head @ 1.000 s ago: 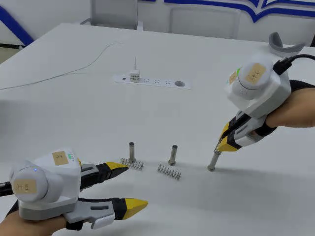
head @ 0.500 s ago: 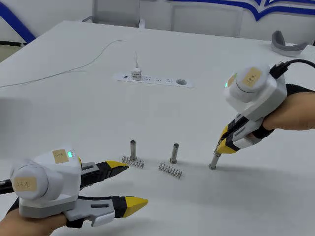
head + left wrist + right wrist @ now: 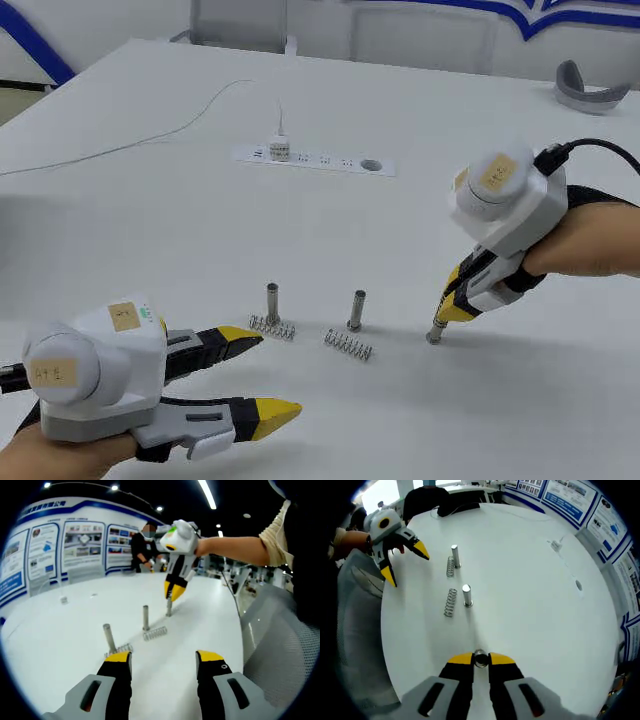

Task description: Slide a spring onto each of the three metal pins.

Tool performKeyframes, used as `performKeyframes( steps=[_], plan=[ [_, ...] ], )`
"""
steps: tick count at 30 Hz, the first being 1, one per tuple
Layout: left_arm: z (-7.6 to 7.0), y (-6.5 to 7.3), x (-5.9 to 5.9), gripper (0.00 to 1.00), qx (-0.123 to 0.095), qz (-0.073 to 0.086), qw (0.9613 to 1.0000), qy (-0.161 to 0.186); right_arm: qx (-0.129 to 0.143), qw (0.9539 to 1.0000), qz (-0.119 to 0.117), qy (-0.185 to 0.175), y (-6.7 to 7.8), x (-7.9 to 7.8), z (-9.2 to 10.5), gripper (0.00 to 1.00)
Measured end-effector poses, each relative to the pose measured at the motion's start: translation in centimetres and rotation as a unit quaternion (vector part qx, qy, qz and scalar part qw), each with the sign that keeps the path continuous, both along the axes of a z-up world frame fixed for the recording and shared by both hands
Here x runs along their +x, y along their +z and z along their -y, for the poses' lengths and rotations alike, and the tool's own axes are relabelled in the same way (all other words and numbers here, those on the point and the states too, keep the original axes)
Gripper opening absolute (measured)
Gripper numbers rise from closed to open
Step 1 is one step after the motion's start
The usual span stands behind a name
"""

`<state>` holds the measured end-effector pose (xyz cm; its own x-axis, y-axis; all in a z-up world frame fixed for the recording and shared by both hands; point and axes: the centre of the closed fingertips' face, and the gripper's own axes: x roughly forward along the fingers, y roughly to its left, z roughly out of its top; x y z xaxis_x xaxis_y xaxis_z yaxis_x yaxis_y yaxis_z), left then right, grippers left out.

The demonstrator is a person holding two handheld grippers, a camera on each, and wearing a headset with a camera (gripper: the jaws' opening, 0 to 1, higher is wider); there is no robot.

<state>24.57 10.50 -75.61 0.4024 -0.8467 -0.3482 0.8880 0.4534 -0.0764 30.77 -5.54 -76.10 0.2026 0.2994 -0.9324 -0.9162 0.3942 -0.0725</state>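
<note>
Three metal pins stand upright on the white table: a left pin (image 3: 272,300), a middle pin (image 3: 357,310) and a right pin (image 3: 435,333). One loose spring (image 3: 272,327) lies at the left pin's foot. Another spring (image 3: 348,345) lies before the middle pin. My right gripper (image 3: 446,314) points down onto the right pin. Its jaws are shut on a spring round the pin's top (image 3: 480,658). My left gripper (image 3: 270,373) hovers open and empty at the near left, short of the left pin (image 3: 109,637).
A white power strip (image 3: 315,160) with a plugged cable (image 3: 160,135) lies across the far middle of the table. A grey curved band (image 3: 590,95) rests at the far right corner. A chair (image 3: 240,22) stands behind the table.
My right gripper has sunk lower over the right pin, carrying the spring down it. My left gripper has stayed put. The head camera tipped slightly.
</note>
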Motion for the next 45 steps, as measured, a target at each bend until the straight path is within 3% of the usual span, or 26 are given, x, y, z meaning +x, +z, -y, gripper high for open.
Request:
performKeyframes(
  steps=[29, 45],
  plan=[
    [-0.1, 0.0, -0.1, 0.52, 0.003, 0.0, 1.0, 0.0, -0.008, 0.9999, -0.005, -0.005, -2.3, 0.8, 0.4, 0.13],
    [-0.4, 0.0, -0.1, 0.52, 0.002, -0.001, 1.0, 0.003, -0.004, 1.0, -0.003, -0.001, -2.5, 0.8, 0.1, 0.18]
  ],
)
